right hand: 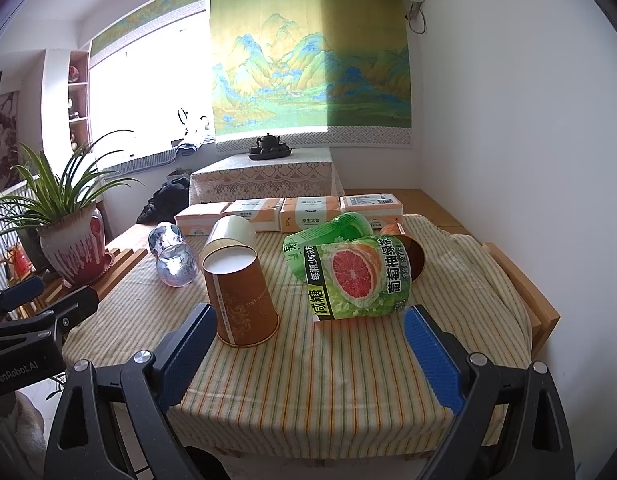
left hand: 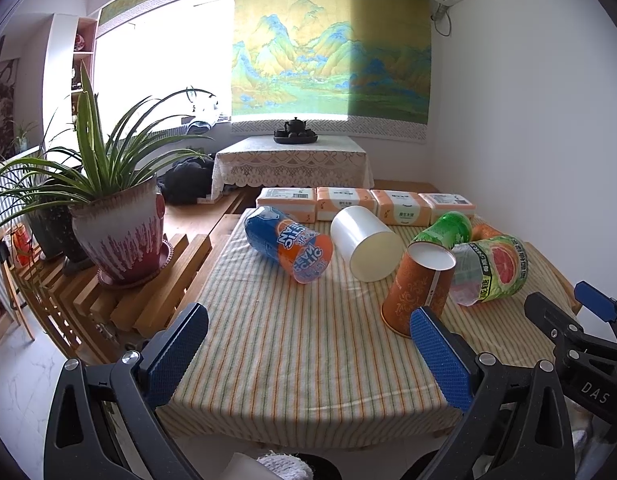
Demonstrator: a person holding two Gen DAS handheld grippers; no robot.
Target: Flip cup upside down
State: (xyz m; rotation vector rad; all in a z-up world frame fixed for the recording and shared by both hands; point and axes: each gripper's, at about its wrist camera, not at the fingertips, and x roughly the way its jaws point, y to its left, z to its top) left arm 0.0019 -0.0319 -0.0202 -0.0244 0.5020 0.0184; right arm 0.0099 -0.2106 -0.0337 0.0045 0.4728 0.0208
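Observation:
An orange paper cup (left hand: 418, 290) stands upside down on the striped tablecloth (left hand: 292, 344), its white base up; it also shows in the right wrist view (right hand: 238, 300). My left gripper (left hand: 308, 356) is open and empty, held above the table's front edge, the cup just beyond its right finger. My right gripper (right hand: 310, 356) is open and empty, the cup just beyond its left finger. The right gripper also shows at the right edge of the left wrist view (left hand: 568, 312).
A white cup (left hand: 366, 248) lies on its side. Bottles lie around: blue-orange (left hand: 288, 246), grapefruit-label (right hand: 356, 278), green (left hand: 444, 230). Tissue packs (left hand: 364, 204) line the far edge. A potted plant (left hand: 116, 224) stands on a wooden rack at left.

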